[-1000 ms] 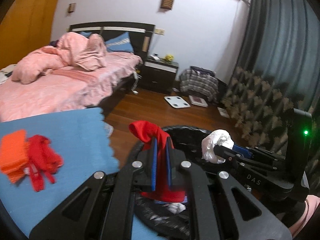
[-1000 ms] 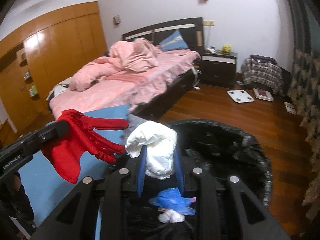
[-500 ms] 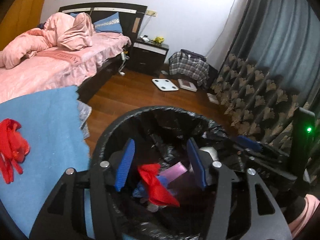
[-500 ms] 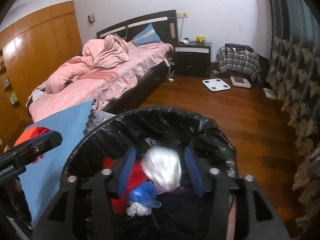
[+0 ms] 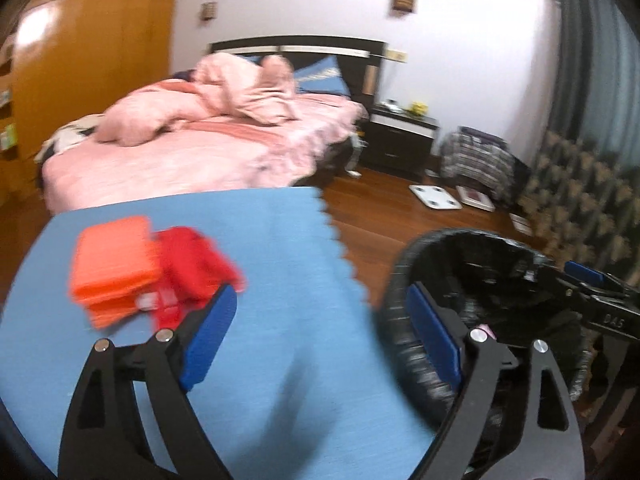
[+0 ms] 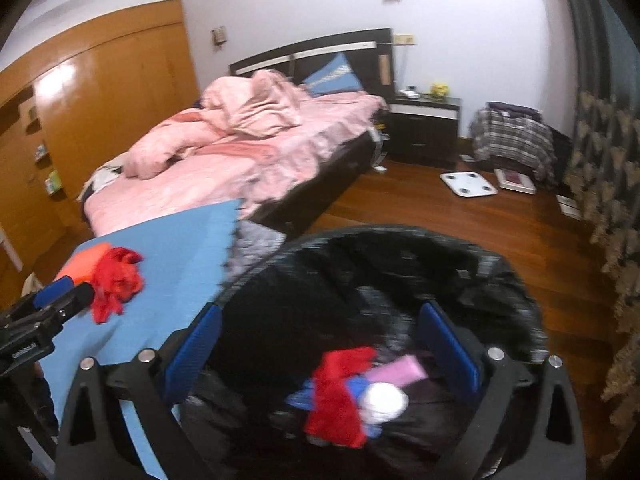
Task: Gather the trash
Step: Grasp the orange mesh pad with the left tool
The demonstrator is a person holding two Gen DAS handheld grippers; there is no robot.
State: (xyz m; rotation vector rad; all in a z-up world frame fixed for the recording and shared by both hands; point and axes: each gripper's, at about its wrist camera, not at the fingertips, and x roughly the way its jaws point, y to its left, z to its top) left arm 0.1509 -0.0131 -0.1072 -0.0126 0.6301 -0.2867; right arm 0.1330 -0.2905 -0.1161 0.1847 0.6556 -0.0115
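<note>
Now, from left to right: a wooden wardrobe fills the far left wall, and a bed with a rumpled pink quilt stands beside it. Nearer me is a worktop covered in blue cloth. On its left part lie an orange pad and, touching it on the right, a crumpled red cloth; both are blurred.

My left tongs hang over the worktop's right edge, the jaws opening, wide apart, with nothing between them. One blue pad sits just in front of the red cloth, the other over the rim of the bin.

Right of the worktop, on the wooden floor, stands the bin, lined with a black bag. My right tongs hover over its mouth, the jaws opening, wide apart, gripping nothing. Inside the bin lies the trash: a red rag, blue scraps, a pink slip and a white wad, all bunched together.

Further right, a dark nightstand, a white scale on the floor, and patterned curtains.
</note>
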